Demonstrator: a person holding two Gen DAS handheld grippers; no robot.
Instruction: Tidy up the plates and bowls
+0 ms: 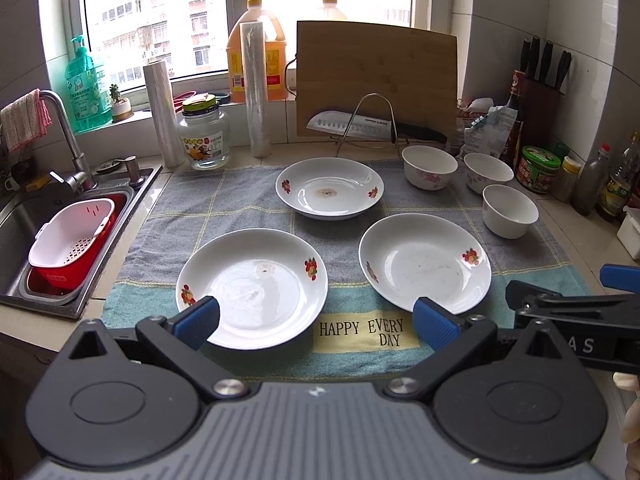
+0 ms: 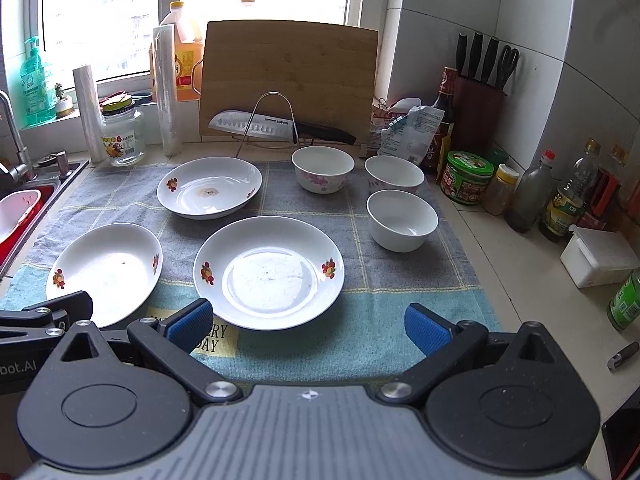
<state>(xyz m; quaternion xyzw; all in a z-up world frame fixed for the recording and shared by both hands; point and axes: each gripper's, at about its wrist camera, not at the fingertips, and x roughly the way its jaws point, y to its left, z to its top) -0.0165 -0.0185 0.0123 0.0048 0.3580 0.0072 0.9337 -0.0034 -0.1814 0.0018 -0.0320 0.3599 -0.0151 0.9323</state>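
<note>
Checked towel (image 1: 248,208) holds three flowered plates: far one (image 1: 329,189), near-left (image 1: 252,288), near-right (image 2: 269,272). Three bowls (image 2: 402,220) cluster far right. Left gripper (image 1: 316,322) and right gripper (image 2: 306,326) hover near, both wide open, holding nothing. I'd pinch rims squarely, stack plates first.

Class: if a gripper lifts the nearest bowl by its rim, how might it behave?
The nearest bowl looks glazed and glossy, so probably slippery and breakable. It appears empty, so likely light. Its deep, narrow-based shape may tip if pushed high on the rim.
</note>
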